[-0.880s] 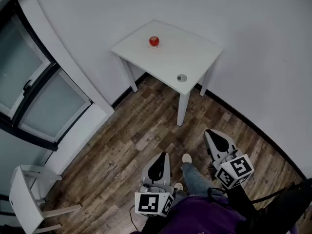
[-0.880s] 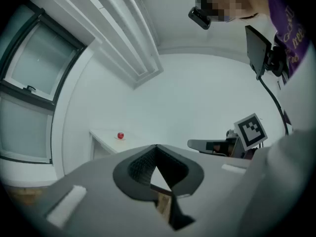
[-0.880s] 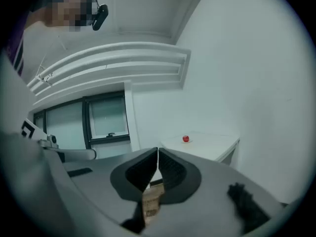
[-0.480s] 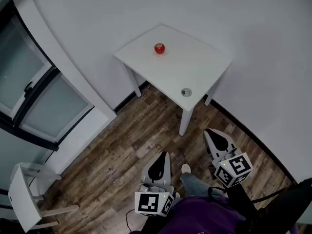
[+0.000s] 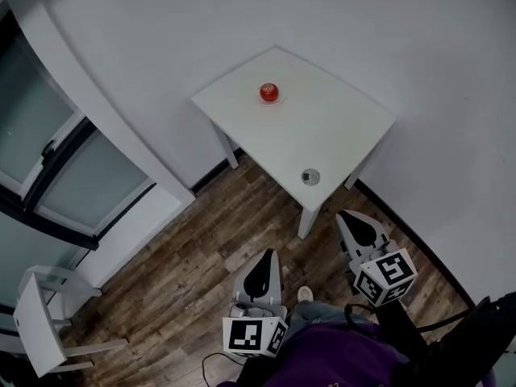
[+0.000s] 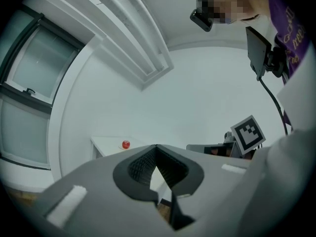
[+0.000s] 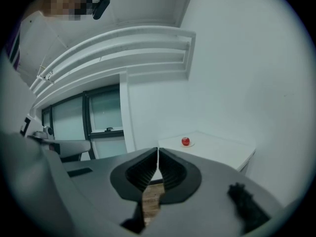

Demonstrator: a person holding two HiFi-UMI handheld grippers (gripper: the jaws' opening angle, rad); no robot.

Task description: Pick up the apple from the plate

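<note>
A red apple [image 5: 269, 93] rests on a small white plate [image 5: 269, 101] toward the far side of a white square table [image 5: 322, 131] in the head view. It shows small and distant as the apple [image 6: 126, 144] in the left gripper view and the apple [image 7: 185, 141] in the right gripper view. My left gripper [image 5: 267, 255] is held over the wooden floor, well short of the table, jaws shut and empty. My right gripper [image 5: 350, 218] is close to the table's near corner, jaws also shut with nothing between them.
A small round metal object [image 5: 310, 176] sits near the table's front edge. White walls meet behind the table. A dark-framed window [image 5: 56, 176] runs along the left, and a white chair [image 5: 44, 317] stands at the lower left on the wood floor [image 5: 210, 256].
The table and apple have shifted down and right in the head view and look larger, so the view has come closer to the table. Both grippers have stayed shut.
</note>
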